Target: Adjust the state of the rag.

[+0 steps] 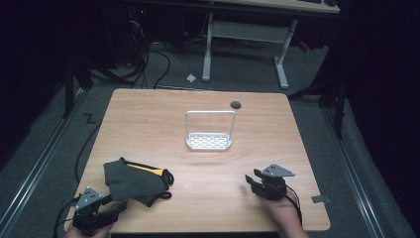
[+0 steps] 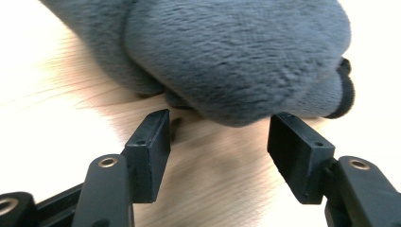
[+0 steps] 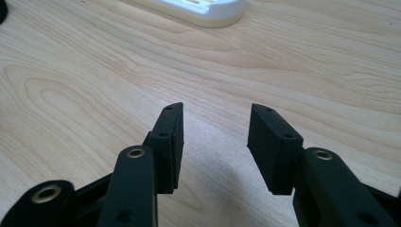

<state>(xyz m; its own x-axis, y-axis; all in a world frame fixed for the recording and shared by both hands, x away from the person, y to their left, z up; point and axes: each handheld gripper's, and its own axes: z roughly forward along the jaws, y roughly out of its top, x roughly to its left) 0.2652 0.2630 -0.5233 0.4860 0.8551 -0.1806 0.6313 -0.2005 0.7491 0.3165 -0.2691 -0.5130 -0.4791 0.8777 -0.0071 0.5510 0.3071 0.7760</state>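
Note:
A grey fleece mitt (image 1: 132,181) with yellow and black trim lies at the front left of the wooden table (image 1: 148,124). My left gripper (image 1: 115,208) is at the front left corner, pointing at the mitt's near edge. In the left gripper view the open jaws (image 2: 220,137) flank the mitt's (image 2: 236,56) rounded edge, which reaches just to the tips without the pads pressing it. My right gripper (image 1: 251,179) rests at the front right, held by a hand. It stands open (image 3: 215,137) over bare wood with nothing between its fingers.
A small white rack (image 1: 209,142) with a tall wire loop stands mid-table; its base (image 3: 203,9) is ahead of the right gripper. A round dark hole (image 1: 236,104) sits near the far edge. Beyond the table are a desk frame and cables on the floor.

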